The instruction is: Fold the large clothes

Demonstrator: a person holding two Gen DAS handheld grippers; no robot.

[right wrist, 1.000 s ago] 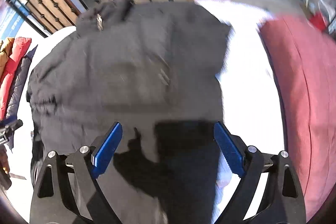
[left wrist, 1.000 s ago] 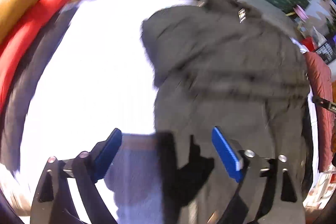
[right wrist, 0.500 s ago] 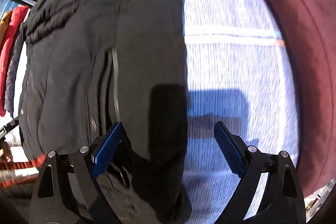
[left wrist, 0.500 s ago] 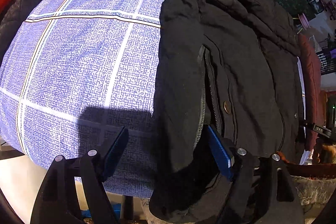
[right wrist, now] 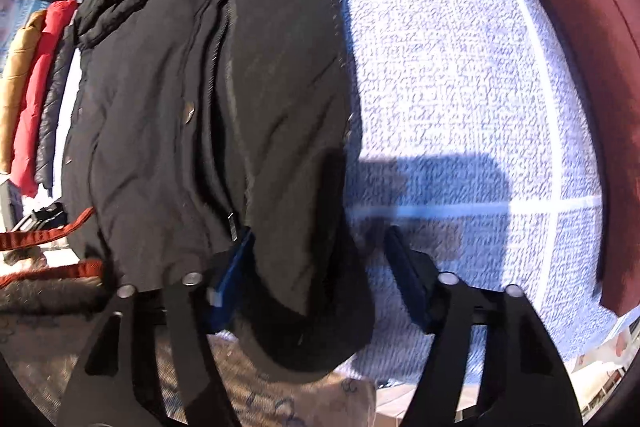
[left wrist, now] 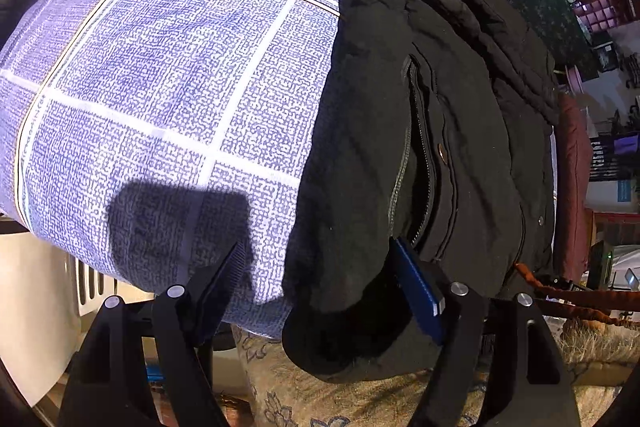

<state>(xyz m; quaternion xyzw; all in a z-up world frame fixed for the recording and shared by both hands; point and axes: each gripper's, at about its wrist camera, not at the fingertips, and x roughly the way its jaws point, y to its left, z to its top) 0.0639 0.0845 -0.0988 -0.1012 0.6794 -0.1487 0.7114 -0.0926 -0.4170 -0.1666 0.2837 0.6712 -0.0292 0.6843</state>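
Observation:
A black jacket [left wrist: 460, 147] [right wrist: 160, 107] lies front up on a blue checked cloth [left wrist: 160, 67] [right wrist: 460, 87], its sleeves folded along its sides. In the left wrist view my left gripper [left wrist: 320, 283] straddles the left sleeve's cuff [left wrist: 344, 287] at the near edge. One blue pad [left wrist: 416, 283] is against the sleeve and the other rests over the cloth, apart from it. In the right wrist view my right gripper [right wrist: 320, 267] straddles the other sleeve's cuff [right wrist: 304, 267], its jaws closing. The outer finger [right wrist: 404, 267] still stands clear of the fabric.
A maroon cushion [right wrist: 592, 67] [left wrist: 572, 155] borders the cloth on the jacket's right. Red [right wrist: 36, 87] and tan [right wrist: 16, 75] jackets hang past the left. Floral fabric [left wrist: 360, 403] hangs below the near edge. An orange cord [right wrist: 48, 231] crosses near the hem.
Both grippers have come from over the jacket's middle down to its near edge, each now with a sleeve cuff between its fingers. The right jaws have narrowed.

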